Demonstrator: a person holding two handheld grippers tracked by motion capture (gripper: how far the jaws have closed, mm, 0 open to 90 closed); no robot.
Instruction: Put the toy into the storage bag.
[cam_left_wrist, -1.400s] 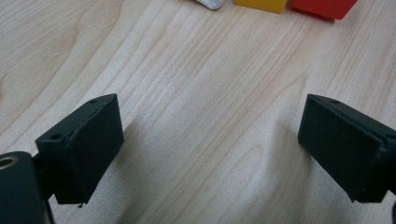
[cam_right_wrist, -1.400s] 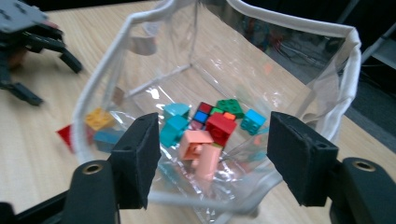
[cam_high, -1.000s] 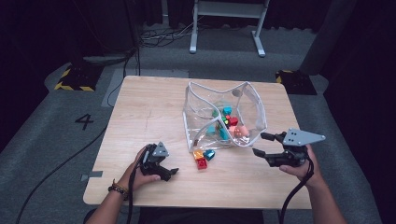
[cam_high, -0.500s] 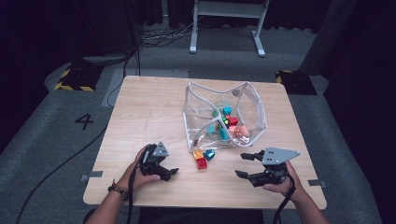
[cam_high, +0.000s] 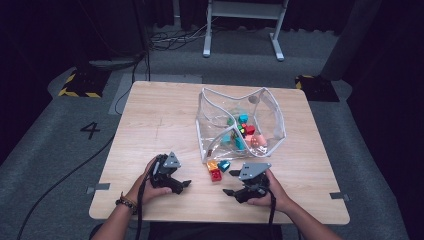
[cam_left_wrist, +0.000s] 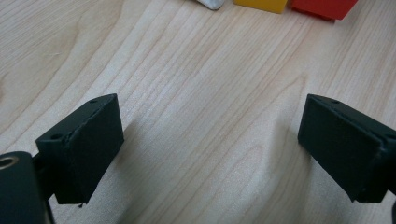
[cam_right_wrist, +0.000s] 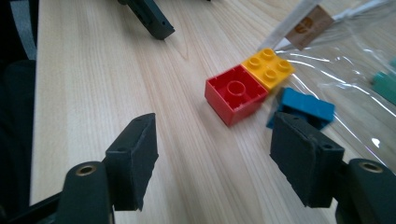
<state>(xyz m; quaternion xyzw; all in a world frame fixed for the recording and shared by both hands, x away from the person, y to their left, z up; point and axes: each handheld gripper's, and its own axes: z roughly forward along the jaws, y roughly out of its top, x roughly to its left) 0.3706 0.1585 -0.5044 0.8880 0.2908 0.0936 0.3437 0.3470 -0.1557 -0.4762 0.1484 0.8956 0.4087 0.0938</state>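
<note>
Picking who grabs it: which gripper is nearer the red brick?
Right. The right gripper sits just below-right of the red brick, jaws open toward it; the left gripper rests farther off to its left.

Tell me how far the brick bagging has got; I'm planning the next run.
Done: several bricks lie inside the clear bag. In hand: nothing; the right tongs stand open, their jaws just widening, near the red brick. Left: red, yellow brick and blue brick on the table.

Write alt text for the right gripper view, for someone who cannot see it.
Open black tongs hover over a light wooden table, aimed at a red plastic building brick touching a yellow studded brick, with a blue brick beside a clear plastic bag.
</note>
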